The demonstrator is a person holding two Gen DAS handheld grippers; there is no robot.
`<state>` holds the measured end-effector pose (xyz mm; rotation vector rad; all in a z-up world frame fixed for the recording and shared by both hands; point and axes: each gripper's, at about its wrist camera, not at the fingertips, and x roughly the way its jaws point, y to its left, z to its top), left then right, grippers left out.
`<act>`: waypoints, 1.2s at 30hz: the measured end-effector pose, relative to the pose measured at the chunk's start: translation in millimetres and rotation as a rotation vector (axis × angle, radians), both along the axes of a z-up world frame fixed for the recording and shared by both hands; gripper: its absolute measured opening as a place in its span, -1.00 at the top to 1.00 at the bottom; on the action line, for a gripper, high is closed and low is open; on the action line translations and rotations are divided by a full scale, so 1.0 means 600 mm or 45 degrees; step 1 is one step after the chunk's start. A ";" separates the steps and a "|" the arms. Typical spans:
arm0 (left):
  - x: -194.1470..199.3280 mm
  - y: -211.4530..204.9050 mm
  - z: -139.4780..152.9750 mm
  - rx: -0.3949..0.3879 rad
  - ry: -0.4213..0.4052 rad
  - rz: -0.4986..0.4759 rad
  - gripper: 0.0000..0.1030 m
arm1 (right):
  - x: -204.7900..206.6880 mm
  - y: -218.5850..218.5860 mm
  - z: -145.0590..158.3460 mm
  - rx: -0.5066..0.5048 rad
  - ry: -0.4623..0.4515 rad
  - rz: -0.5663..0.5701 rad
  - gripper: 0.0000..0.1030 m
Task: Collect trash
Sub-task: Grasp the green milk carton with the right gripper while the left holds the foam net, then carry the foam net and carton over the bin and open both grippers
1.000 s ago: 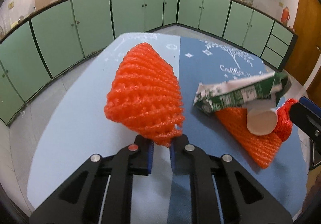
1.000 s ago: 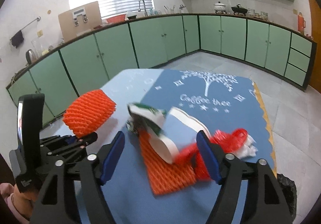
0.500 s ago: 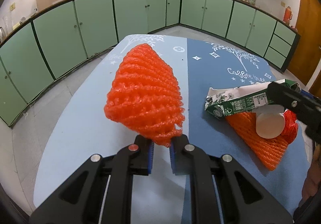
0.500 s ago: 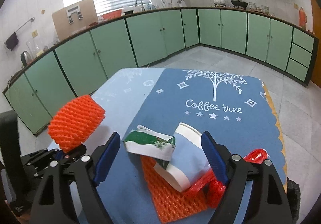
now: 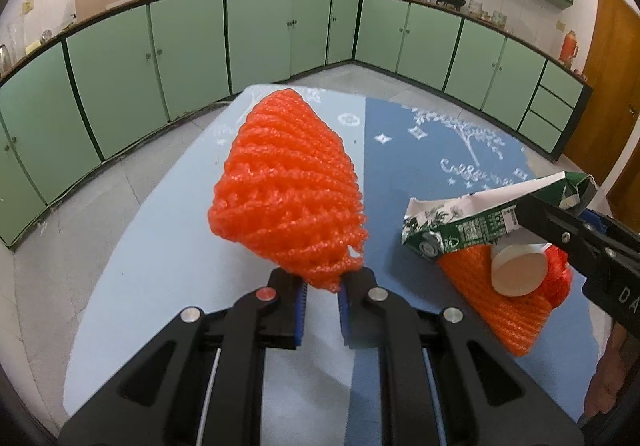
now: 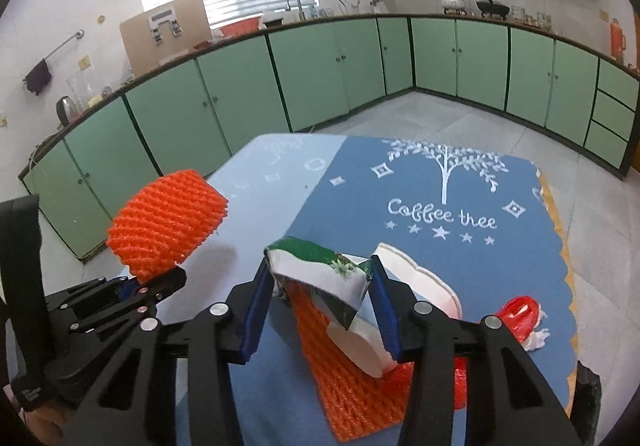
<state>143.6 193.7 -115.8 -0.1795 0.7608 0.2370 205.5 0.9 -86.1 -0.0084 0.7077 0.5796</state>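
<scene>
Printed in white script on the dark blue half of the two-tone blue tablecloth (image 6: 500, 266), under a white tree drawing — "Coffee tree", plain in the right wrist view, too warped to spell out in the left. On the black arm of the right gripper (image 5: 588, 242), at the left view's right edge — white letters "DA", cut off. Fine print on the crushed green-and-white drink carton (image 5: 476, 226), too small to read.

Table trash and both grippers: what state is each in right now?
Left gripper: shut on foam net.
Foam net: pinched, lifted.
Right gripper: closing, pads at crushed carton.
Crushed carton: flattened, between the jaws.
Flat foam sleeve: lying on table.
Paper cup: tipped over.
</scene>
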 end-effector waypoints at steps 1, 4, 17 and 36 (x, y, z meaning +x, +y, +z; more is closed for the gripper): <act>-0.002 -0.003 0.006 0.000 -0.012 -0.003 0.77 | -0.004 -0.002 0.006 0.010 -0.011 0.003 0.10; -0.007 -0.009 0.028 -0.007 -0.046 -0.013 0.77 | -0.012 -0.014 0.030 0.047 -0.045 0.002 0.11; -0.017 -0.120 0.091 -0.049 -0.138 -0.199 0.77 | -0.071 -0.153 0.115 0.177 -0.140 -0.080 0.11; -0.044 -0.176 0.105 -0.049 -0.171 -0.268 0.77 | -0.089 -0.219 0.166 0.308 -0.190 -0.062 0.19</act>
